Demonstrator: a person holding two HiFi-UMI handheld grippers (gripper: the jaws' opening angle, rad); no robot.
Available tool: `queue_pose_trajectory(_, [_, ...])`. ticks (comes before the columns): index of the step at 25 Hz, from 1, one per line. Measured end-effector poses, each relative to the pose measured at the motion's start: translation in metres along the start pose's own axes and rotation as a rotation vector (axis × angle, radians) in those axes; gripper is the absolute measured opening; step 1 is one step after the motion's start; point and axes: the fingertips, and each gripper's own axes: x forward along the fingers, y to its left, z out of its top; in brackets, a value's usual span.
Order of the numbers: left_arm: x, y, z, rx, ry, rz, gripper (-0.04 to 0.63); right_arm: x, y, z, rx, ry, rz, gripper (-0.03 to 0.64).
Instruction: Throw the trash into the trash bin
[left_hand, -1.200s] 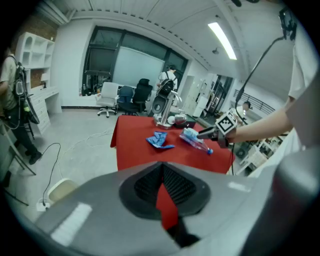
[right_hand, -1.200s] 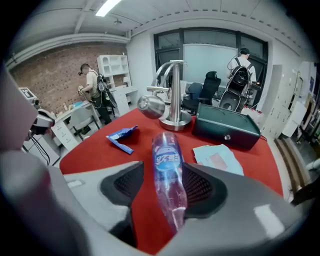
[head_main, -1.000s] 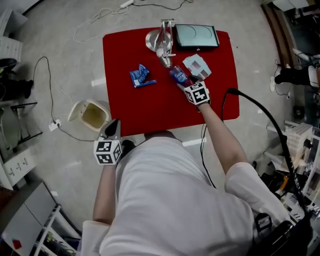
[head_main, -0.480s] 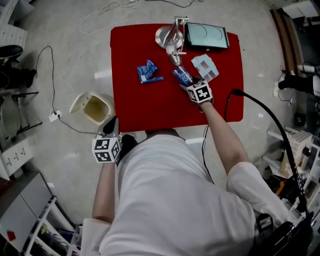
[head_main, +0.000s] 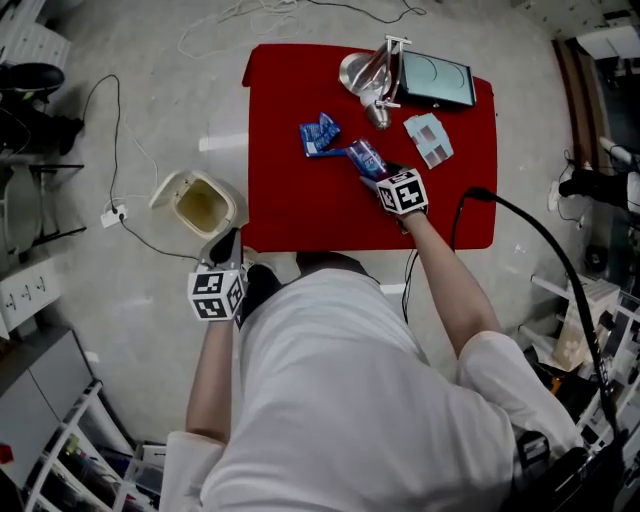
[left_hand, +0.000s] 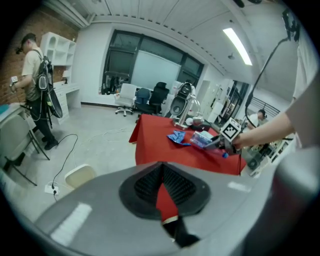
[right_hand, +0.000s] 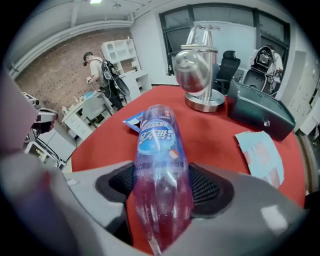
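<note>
We start with the red rectangular tabletop (head_main: 290, 215), which carries the litter. The cream open-topped trash bin (head_main: 160, 197) stands on the floor just off the tabletop's left edge, near its near-left corner.

Our right hand-held gripper (head_main: 380, 177) is over the middle of the tabletop. Its jaws are clamped on the clear plastic bottle with a blue label and pink liquid (right_hand: 160, 165), with the pads pressed to both its sides. Our left hand-held gripper (left_hand: 161, 172) hangs off the near edge beside the bin, jaws together with nothing in them. A crumpled blue wrapper (head_main: 320, 135) lies just left of the bottle, toward the far edge.

We judge that the bottle is grasped and the carry to the bin is the step in hand. Next the bottle needs moving past the left edge until it is over the bin's mouth, and only then should the jaws part. The wrapper would follow.
</note>
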Motion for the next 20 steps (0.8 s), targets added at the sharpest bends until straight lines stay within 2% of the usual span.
queue_pose_trajectory(7, [-0.036,0.040,-0.023,-0.058,-0.022,0.063,0.005,0.012,0.072,0.032,-0.045,-0.029,0.060,0.325])
queue_pose_trajectory(20, [-0.103,0.119,-0.063,-0.146,-0.071,0.142,0.003,0.050,0.226,0.084,-0.188,-0.007,0.185,0.325])
